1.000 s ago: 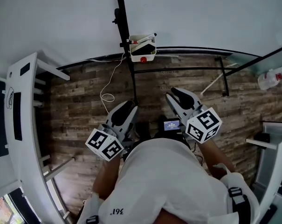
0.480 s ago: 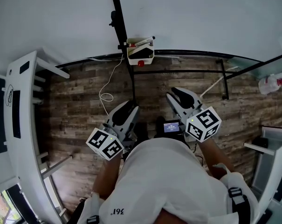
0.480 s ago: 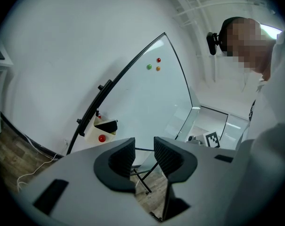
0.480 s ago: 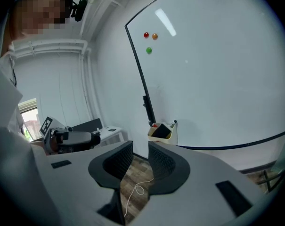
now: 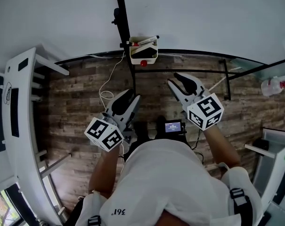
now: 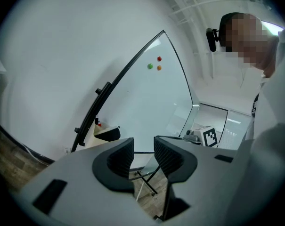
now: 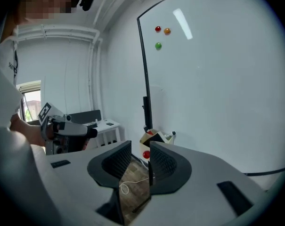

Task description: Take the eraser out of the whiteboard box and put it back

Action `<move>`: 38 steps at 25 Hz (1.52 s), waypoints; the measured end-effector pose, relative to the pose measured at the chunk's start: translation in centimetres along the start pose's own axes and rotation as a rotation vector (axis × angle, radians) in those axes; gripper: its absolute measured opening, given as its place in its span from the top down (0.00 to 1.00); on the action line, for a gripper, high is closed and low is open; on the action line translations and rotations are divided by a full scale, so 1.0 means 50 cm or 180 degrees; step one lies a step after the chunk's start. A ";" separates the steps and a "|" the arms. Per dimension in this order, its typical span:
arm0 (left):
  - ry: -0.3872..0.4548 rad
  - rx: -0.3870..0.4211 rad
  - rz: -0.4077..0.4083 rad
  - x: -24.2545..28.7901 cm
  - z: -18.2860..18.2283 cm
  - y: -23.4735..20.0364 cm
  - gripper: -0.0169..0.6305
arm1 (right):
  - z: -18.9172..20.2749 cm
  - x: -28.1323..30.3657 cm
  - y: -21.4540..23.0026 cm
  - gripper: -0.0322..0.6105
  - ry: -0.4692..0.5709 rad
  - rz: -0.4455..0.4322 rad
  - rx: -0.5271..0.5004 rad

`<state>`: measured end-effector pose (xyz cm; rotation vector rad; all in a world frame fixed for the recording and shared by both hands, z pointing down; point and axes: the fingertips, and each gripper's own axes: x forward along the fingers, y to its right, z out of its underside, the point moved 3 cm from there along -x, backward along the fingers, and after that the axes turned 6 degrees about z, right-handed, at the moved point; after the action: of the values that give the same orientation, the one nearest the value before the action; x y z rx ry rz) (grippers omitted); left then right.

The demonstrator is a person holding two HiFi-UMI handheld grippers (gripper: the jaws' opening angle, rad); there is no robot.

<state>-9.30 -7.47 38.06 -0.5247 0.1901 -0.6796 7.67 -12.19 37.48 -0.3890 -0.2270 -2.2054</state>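
At the board's post: box is hung on the frame, well ahead of both grippers, so it has to be reached forward, not down.
Eraser: the dark block seated in the box is taken to be it. It isn't touched yet, so the take-out step isn't started.
Marker: laid across the box's top rim, right over the eraser. It could get knocked on the way in.
Red magnet: stuck low on the box's front, out of the way.
Left gripper: held left of the box and short of it, jaws a small gap apart, nothing in them. Looks like it's just parked as the spare.
Right gripper: held right of the box and a bit nearer to it. In the right gripper view the box is lined up just past the jaws. Jaws are opening with nothing between them, probably being readied for the eraser.
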 end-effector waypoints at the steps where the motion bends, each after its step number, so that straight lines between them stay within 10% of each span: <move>1: -0.0003 0.0027 0.0009 0.006 -0.003 -0.006 0.78 | -0.003 0.012 0.003 0.76 -0.0010 -0.0004 -0.0060; 38: -0.0349 0.0235 -0.0208 0.201 0.028 -0.222 0.78 | 0.017 0.308 0.055 0.58 -0.0615 -0.0100 -0.1325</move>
<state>-7.22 -20.63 45.02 -0.4976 0.0452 -0.7167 1.06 -24.93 43.80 -0.8332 0.1289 -2.2416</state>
